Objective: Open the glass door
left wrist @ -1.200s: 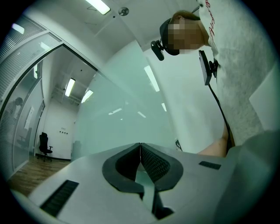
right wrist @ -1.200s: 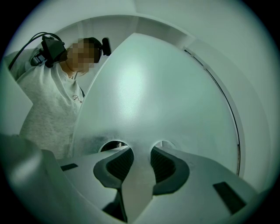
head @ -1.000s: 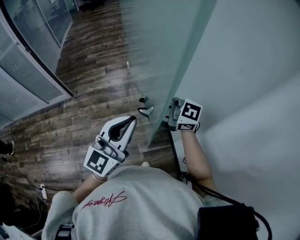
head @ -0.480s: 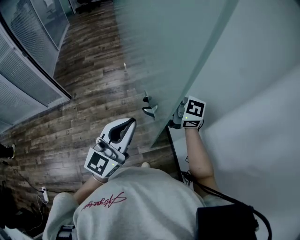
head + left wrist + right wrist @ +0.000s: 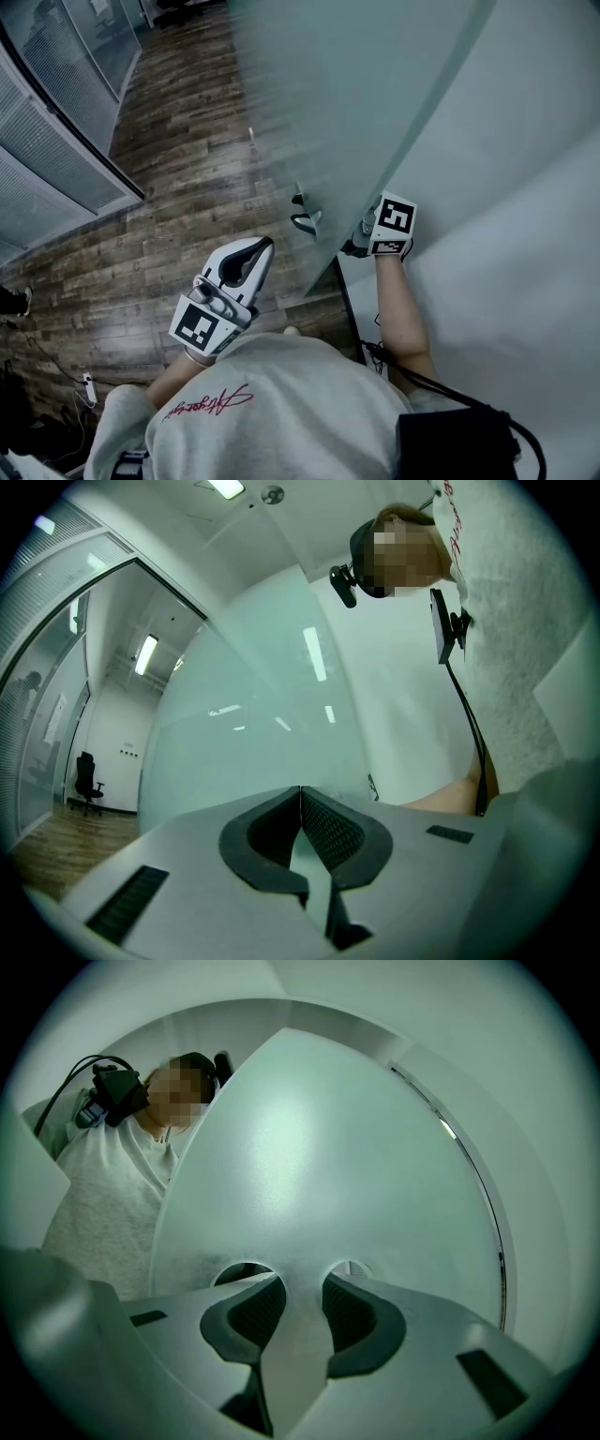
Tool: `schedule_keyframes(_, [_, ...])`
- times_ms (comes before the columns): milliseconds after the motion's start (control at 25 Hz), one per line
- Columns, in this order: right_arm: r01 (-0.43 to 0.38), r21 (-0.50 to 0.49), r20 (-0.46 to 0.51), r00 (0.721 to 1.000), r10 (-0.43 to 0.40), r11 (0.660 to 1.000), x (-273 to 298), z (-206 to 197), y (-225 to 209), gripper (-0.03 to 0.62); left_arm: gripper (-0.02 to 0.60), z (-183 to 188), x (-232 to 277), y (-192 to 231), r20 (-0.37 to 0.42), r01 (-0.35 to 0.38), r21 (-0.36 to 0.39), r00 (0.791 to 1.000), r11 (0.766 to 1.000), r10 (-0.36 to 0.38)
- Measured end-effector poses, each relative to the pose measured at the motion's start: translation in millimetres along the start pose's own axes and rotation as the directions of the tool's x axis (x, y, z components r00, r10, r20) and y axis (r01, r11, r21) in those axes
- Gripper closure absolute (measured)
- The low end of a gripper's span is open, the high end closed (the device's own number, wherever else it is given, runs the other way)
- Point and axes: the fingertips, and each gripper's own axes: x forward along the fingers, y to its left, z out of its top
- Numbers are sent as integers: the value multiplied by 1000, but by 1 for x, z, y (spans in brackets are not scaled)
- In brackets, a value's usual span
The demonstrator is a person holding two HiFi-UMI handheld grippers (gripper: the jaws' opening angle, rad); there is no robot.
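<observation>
A tall frosted glass door [image 5: 328, 112] stands ajar, running from the top of the head view down to the person's chest, between a plain white wall [image 5: 506, 187] on the right and a dark wooden floor [image 5: 187, 159] on the left. A glass partition [image 5: 56, 141] lined with blinds borders the floor at far left. The person's grey sweatshirt [image 5: 272, 403] fills the bottom of that view. The right gripper [image 5: 367, 234] reaches to the door's free edge on the wall side. Only the right gripper view shows its grip: the jaws are clenched on the door, and a pale frosted strip fills the gap between the pads. The left gripper [image 5: 262, 246] hangs over the floor, apart from the door. Its own view shows the jaws pressed together with nothing between them, and the door's broad face beyond. A small metal handle [image 5: 304, 221] on the floor side of the door appears only in the head view. A black office chair [image 5: 86, 782] appears only in the left gripper view, far down the room.
</observation>
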Motion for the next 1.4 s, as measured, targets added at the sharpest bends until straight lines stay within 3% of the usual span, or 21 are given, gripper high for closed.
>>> schedule_keyframes(400, [-2, -9, -104, 995, 2, 1000, -8, -1, -2, 457, 569, -7, -6, 8, -45, -7, 16, 999, 1000, 8])
schedule_keyframes(480, [-12, -6, -107, 994, 11, 1000, -10, 4, -2, 456, 569, -14, -8, 7, -76, -1, 12, 997, 1000, 2])
schedule_keyframes(640, [15, 3, -95, 995, -15, 1000, -24, 1, -1, 456, 569, -13, -7, 6, -64, -12, 3, 998, 1000, 12])
schedule_keyframes(880, [141, -40, -25, 990, -142, 989, -42, 5, -4, 467, 569, -16, -3, 8, -54, 4, 5, 999, 1000, -3])
schedule_keyframes(960, [225, -41, 44, 974, -223, 974, -54, 10, -10, 525, 569, -19, 0, 8, -54, 8, -5, 998, 1000, -8])
schedule_keyframes(1080, [311, -28, 122, 944, -305, 950, -72, 17, -6, 547, 569, -16, 2, 5, -34, 37, -12, 999, 999, -37])
schedule_keyframes(1280, [398, -78, 101, 915, -390, 914, -72, 14, 16, 563, 569, -14, -2, 6, -10, 88, -25, 996, 996, -88])
schedule_keyframes(1400, [468, -73, 114, 881, -459, 881, -78, 13, 28, 571, 569, -11, -4, 1, 7, 139, -44, 990, 989, -139])
